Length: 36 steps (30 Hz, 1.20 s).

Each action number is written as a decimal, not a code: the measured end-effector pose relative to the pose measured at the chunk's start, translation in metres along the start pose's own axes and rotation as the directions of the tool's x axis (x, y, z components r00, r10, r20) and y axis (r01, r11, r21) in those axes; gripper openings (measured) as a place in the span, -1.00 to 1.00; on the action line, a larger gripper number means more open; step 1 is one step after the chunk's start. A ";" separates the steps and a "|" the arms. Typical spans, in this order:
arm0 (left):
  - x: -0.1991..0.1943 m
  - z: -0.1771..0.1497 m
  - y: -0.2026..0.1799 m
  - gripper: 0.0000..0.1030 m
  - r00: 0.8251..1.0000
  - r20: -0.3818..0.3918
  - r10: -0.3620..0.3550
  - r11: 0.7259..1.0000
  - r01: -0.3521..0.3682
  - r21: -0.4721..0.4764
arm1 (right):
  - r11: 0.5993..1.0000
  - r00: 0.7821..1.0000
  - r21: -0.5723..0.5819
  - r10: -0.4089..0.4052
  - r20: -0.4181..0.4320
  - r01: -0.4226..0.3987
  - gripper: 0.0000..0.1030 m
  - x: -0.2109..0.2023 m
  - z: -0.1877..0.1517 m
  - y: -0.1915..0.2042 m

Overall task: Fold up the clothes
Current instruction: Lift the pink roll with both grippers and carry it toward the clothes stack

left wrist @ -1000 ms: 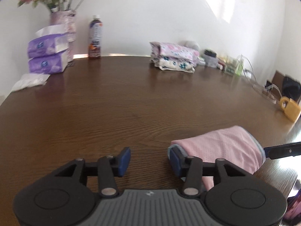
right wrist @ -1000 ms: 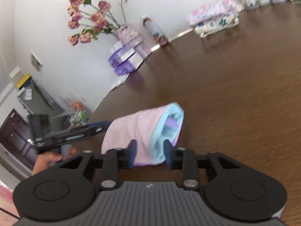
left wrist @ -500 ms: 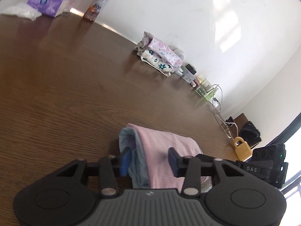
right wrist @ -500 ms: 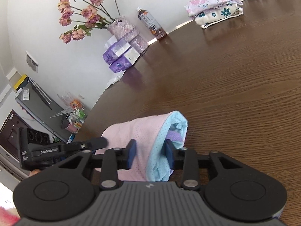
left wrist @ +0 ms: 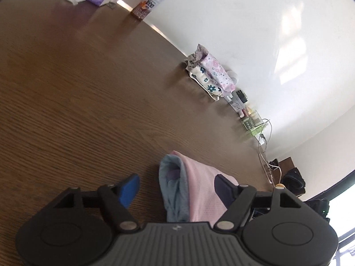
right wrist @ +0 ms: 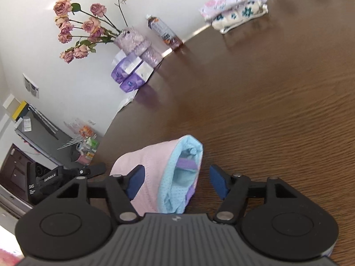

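A folded pink garment [left wrist: 199, 184] with a light blue lining lies on the brown wooden table [left wrist: 77, 99]. My left gripper [left wrist: 177, 190] is open and straddles one end of it, one blue pad to each side. From the opposite end, my right gripper [right wrist: 177, 182] is also open around the garment [right wrist: 153, 166], whose blue lining and a purple piece inside face this camera. I cannot tell if any pad touches the cloth. The left gripper's black body [right wrist: 53, 177] shows beyond the garment in the right wrist view.
A stack of folded floral clothes [left wrist: 210, 75] sits by the far wall. A drink bottle [right wrist: 165, 32], a vase of pink flowers [right wrist: 131, 42] and purple tissue packs [right wrist: 131, 73] line the back edge. Small jars and cables [left wrist: 253, 122] crowd the far right corner.
Both grippers have opened wider: half a second ago each pair of fingers pinched close on the garment, now they stand apart around it. The garment rests on the table.
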State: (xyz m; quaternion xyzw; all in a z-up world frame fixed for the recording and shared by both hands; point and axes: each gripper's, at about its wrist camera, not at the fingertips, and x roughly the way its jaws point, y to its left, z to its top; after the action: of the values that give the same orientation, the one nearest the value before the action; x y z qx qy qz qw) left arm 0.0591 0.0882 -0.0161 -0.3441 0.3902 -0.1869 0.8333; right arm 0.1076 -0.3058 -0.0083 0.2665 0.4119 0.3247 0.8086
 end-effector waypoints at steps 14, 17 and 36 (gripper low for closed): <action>0.034 0.008 0.005 -0.22 0.992 -0.090 -0.087 0.992 0.078 -0.102 | 0.994 0.997 0.091 0.059 -0.041 -0.055 -0.22 0.018 0.001 -0.006; 0.037 0.007 0.011 -0.47 0.992 -0.091 -0.091 0.989 0.079 -0.122 | 0.993 0.997 0.100 0.058 -0.041 -0.054 -0.34 0.019 0.000 -0.009; 0.035 0.007 0.010 -0.73 0.985 -0.004 -0.175 0.979 0.174 -0.110 | 0.972 0.986 0.169 0.159 0.043 -0.164 -0.76 0.019 0.007 -0.017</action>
State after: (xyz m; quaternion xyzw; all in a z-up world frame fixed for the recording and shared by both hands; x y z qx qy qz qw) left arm 0.0865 0.0776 -0.0381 -0.4210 0.3738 -0.2399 0.7909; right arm 0.1271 -0.3038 -0.0264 0.3724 0.4035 0.3487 0.7595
